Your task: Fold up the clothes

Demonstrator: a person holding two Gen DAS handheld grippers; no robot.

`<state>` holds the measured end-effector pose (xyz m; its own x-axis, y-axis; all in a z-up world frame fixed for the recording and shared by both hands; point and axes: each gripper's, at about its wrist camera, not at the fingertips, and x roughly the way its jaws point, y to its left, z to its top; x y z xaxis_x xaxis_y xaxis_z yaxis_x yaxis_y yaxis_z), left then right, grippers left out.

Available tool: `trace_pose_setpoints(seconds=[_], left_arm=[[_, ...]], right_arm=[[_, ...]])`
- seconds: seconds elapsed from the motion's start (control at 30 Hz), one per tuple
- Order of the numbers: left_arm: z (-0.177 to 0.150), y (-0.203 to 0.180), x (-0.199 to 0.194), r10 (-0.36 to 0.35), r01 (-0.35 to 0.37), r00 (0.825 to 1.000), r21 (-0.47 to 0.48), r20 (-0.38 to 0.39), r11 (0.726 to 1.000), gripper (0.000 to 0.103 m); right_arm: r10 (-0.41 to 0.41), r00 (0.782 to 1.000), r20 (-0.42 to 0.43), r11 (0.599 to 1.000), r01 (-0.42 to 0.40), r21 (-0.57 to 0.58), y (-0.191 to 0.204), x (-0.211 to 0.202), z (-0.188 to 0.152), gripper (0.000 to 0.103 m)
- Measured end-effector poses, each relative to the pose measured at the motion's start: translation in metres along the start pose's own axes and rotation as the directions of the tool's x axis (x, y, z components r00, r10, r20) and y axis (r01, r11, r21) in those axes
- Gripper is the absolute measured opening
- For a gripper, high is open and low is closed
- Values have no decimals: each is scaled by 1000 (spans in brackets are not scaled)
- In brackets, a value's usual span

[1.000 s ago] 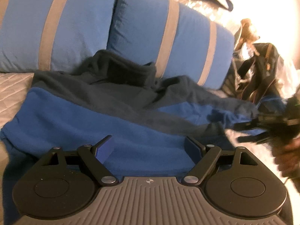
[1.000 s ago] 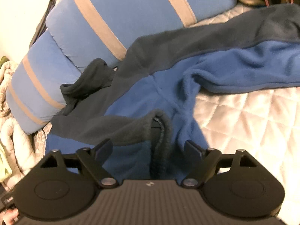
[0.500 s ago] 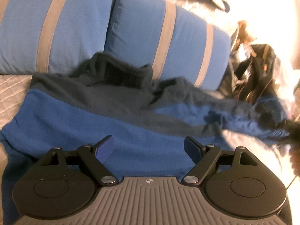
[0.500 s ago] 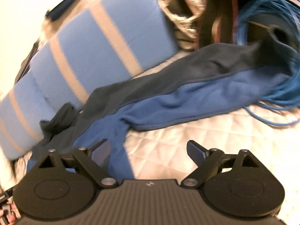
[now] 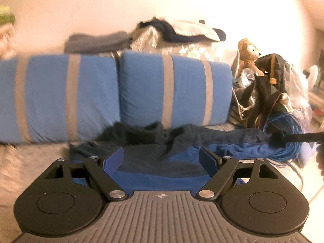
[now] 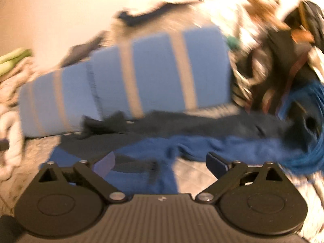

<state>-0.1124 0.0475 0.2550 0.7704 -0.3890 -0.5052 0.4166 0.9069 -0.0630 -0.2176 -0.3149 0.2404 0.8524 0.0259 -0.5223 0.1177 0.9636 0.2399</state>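
On the bed, before the pillows: I find a blue and dark grey fleece garment (image 5: 162,154) spread flat across the quilted cover (image 6: 190,172).
Garment position: its collar lies against the two blue pillows (image 5: 141,89) with tan stripes; one sleeve (image 5: 243,141) runs out to the right.
Left gripper (image 5: 161,161): fingers spread wide, nothing between them, held low over the garment's body.
Right gripper (image 6: 160,165): fingers spread wide and empty over the garment's edge and the cover; that view is blurred.
Sleeve end: a dark rod-like object (image 5: 299,136) meets the cuff at the right edge; I cannot tell what it is.
Surroundings: teddy bear (image 5: 248,53), dark bag (image 5: 269,81), coiled blue cable (image 5: 283,133).
Writing: I can read none; only a small cross-in-circle mark (image 5: 161,195) shows on the gripper body.
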Motion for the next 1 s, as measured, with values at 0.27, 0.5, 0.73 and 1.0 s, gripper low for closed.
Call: trace_pose_setpoints(seconds=[0.27, 0.5, 0.73, 1.0], left_arm=[[55, 20, -93, 59, -54, 996, -91, 62, 994, 82], [94, 20, -117, 111, -107, 986, -35, 124, 994, 82], [121, 30, -104, 79, -72, 978, -44, 193, 996, 82], [91, 40, -35, 56, -43, 986, -85, 160, 995, 82]], right_arm=[[269, 962, -55, 962, -266, 59, 47, -38, 35, 103], [226, 961, 156, 974, -228, -7, 49, -77, 91, 103], [30, 963, 269, 994, -57, 90, -16, -94, 152, 103], [-85, 973, 215, 981, 44, 186, -113, -63, 116, 103]])
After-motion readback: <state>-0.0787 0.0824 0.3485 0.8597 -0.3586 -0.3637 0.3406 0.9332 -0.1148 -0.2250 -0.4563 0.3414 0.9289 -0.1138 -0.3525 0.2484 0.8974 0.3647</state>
